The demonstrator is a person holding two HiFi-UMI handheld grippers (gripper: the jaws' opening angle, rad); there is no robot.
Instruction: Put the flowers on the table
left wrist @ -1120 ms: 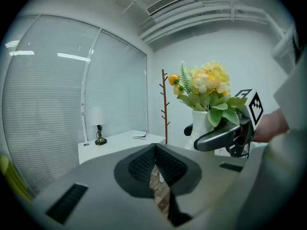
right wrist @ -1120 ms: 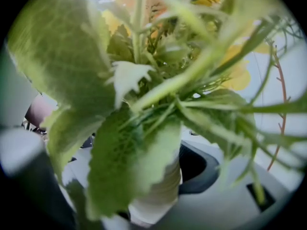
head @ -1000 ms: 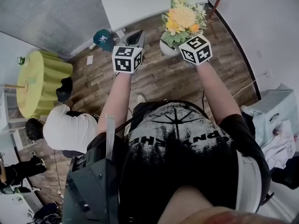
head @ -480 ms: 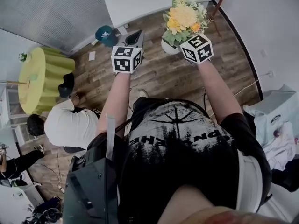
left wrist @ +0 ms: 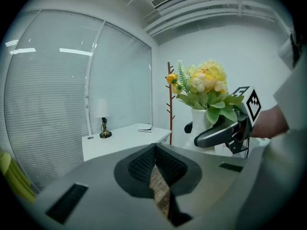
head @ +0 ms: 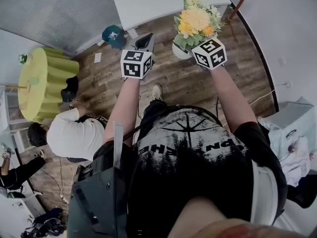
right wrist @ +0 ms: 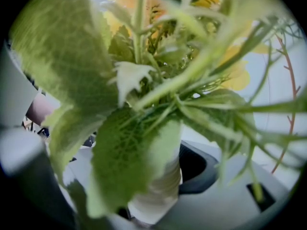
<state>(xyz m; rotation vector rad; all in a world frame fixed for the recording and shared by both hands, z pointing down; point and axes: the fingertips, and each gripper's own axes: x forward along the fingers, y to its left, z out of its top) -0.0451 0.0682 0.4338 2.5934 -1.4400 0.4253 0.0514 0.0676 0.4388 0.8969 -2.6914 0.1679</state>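
Observation:
A bunch of yellow flowers (head: pixel 195 20) with green leaves stands in a white vase (head: pixel 179 51), held in the air over the wooden floor. My right gripper (head: pixel 190 51) is shut on the vase; in the right gripper view the ribbed vase (right wrist: pixel 160 186) sits between the jaws, and leaves (right wrist: pixel 124 162) fill most of the frame. My left gripper (head: pixel 144 42) hangs beside it to the left, shut with nothing in it (left wrist: pixel 156 159). The left gripper view shows the flowers (left wrist: pixel 206 80) at right. The white table (head: pixel 148 1) lies just ahead.
A small lamp (left wrist: pixel 103 123) and a booklet (left wrist: pixel 144 127) stand on the white table, with a wooden coat rack (left wrist: pixel 170 99) behind. A round yellow-green table (head: pixel 44 86) is at left. A person in a white shirt (head: pixel 74 135) crouches on the floor. A teal stool (head: pixel 114 34) stands by the white table.
Both grippers keep their hold and their spacing. The floor has slid back under me and a foot now shows ahead, so I am a step closer to the white table.

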